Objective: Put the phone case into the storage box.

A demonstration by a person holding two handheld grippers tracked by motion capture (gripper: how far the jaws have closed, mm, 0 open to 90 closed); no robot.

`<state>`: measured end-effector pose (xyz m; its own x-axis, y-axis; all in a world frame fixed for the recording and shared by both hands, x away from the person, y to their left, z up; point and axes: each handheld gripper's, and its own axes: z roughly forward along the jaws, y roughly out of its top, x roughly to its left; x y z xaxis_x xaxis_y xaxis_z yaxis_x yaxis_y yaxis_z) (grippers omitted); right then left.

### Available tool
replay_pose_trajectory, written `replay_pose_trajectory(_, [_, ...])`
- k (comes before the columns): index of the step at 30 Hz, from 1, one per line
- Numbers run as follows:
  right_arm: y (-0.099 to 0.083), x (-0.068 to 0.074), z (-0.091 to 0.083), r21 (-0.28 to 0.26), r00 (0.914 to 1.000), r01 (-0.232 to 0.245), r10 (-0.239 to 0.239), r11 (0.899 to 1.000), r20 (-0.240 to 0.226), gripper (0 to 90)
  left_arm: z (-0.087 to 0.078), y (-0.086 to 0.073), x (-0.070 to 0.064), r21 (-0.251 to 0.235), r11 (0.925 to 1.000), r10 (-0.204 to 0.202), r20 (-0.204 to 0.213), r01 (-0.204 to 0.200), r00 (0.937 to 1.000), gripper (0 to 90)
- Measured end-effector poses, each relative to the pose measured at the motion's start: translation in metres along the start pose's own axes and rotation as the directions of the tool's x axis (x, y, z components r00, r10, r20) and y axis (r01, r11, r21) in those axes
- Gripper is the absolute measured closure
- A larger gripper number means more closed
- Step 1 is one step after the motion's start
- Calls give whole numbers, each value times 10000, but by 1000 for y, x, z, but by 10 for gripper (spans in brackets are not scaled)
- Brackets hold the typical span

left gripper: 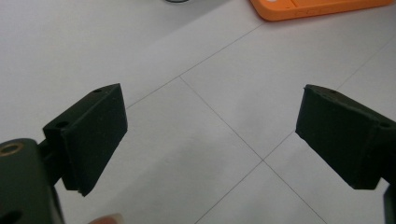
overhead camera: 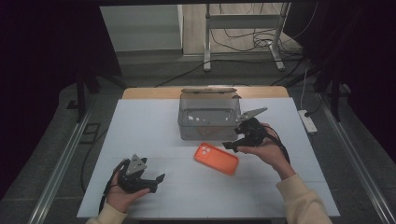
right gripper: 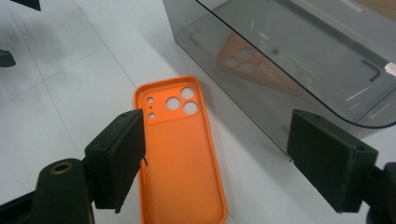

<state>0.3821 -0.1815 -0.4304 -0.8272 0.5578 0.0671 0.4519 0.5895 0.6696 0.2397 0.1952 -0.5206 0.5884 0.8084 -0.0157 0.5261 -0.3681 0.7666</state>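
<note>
Low in the high view, my left gripper (overhead camera: pixel 156 182) is hovering, spread wide, over bare bench (overhead camera: pixel 140 126); my right gripper (overhead camera: pixel 233 143) is nearing the orange phone case (overhead camera: pixel 216 158) at centre. Through the right gripper view, jaws are gaping above the case (right gripper: pixel 180 154) beside the clear box (right gripper: pixel 289 60). It looks light, bendy, slick; I'm judging its long edges the best hold.

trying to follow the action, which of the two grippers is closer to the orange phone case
The right gripper, open just beside the phone case. The left gripper is held farther off near the table's front edge.
</note>
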Motion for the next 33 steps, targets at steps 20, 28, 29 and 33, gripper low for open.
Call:
replay_pose_trajectory(20, [8,-2,10,307,9998,141,-138,9994,-108,208,2,-1,1,87,10000,-13,43,12,10000,88])
replay_pose_trajectory(28, [10,-1,19,658,9996,229,-217,9976,-187,215,2,-1,1,97,10000,6,48,-6,10000,88])
replay_pose_trajectory(29, [10,-1,21,749,9995,296,-285,9967,-160,214,2,-1,1,102,9999,7,51,-7,10000,88])
replay_pose_trajectory(33, [11,-1,24,868,9992,363,-346,9956,-213,219,2,-1,1,108,9999,10,57,-11,10000,88])
